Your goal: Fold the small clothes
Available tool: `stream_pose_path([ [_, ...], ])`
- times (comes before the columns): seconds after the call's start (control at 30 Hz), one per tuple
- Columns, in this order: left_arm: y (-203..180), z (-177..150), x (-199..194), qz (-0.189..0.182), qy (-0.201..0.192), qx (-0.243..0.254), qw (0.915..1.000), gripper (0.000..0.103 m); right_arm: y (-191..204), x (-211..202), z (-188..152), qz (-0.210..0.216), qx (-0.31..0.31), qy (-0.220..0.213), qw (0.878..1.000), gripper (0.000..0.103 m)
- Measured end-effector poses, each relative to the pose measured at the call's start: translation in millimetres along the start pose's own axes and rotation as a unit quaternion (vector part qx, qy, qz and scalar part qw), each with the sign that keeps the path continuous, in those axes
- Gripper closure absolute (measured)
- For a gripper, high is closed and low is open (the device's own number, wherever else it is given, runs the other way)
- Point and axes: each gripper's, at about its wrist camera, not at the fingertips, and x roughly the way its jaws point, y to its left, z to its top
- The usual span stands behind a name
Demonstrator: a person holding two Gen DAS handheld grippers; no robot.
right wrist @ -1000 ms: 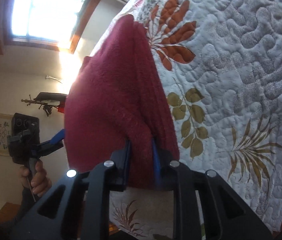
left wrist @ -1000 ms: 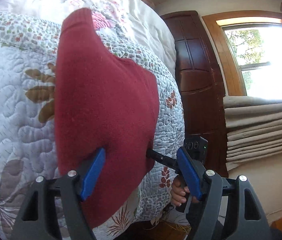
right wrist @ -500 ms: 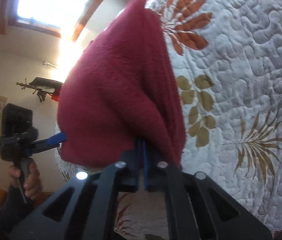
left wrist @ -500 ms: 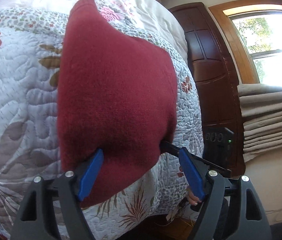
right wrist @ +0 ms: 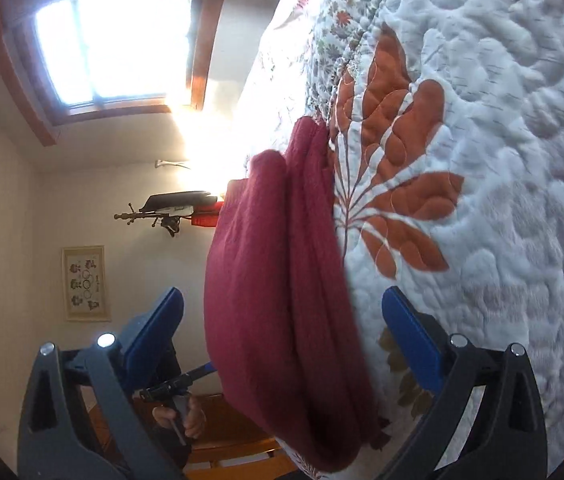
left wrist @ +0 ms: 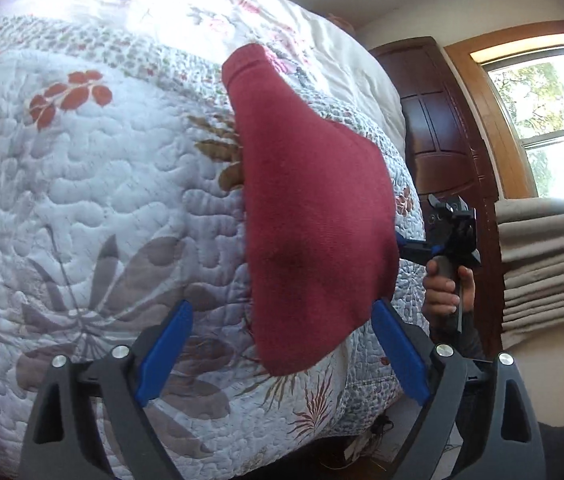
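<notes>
Item: one small dark-red knit garment (left wrist: 313,216), lying on a quilted floral bedspread (left wrist: 82,184) near the bed's edge; no other clothing is in view. Its narrow ribbed cuff or hem points up the bed and the broad rounded end hangs toward the edge. The right wrist view shows the garment (right wrist: 282,304) lying in several soft lengthwise layers, so it appears already doubled over. Handling, by judgement: light, limp and fuzzy, with no stiffness; it should sag and drape when lifted, is unlikely to slip from rubber pads, and is not fragile, though stacked layers could slide apart. Best hold, by judgement: at a folded edge or corner of the broad end, pinching all layers together. Grippers, two: the left gripper (left wrist: 282,356) has its blue fingers spread wide, either side of the garment's lower end and gripping nothing; the right gripper (right wrist: 282,336) is likewise spread wide, straddling the cloth without pinching it. Hands seen: one per view, each on a gripper handle.
</notes>
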Motion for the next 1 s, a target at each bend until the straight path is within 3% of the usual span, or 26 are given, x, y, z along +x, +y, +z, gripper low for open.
stream_pose_path([
  [0.2,5.7,15.0,15.1,-0.042,-0.002,-0.009,0.9991,0.012,-3.3,23.6,26.8,0.043,-0.005,0.034,0.998,0.004],
  [0.47,15.0,15.9,54.0,-0.089,0.033,-0.045,0.9945,0.012,7.0,37.8,34.4,0.017,-0.026,0.069,0.997,0.003],
  [0.57,4.2,12.2,63.2,-0.126,0.048,-0.031,0.9905,0.012,19.6,41.7,31.7,0.045,-0.040,0.081,0.995,0.003],
  [0.67,-2.9,9.3,71.5,-0.116,0.054,-0.004,0.9918,0.012,35.2,42.9,29.4,0.039,-0.075,0.088,0.993,0.003],
  [0.8,0.7,14.3,81.9,-0.129,0.053,-0.026,0.9899,0.012,20.8,51.3,37.1,0.045,-0.042,0.087,0.994,0.004],
  [0.93,-4.3,19.0,88.3,-0.131,0.062,-0.035,0.9888,0.012,34.1,56.5,35.8,0.047,-0.062,0.083,0.993,0.004],
  [1.0,-2.0,21.1,91.6,-0.119,0.066,-0.044,0.9897,0.019,27.2,56.6,39.4,0.038,-0.046,0.079,0.995,0.010],
])
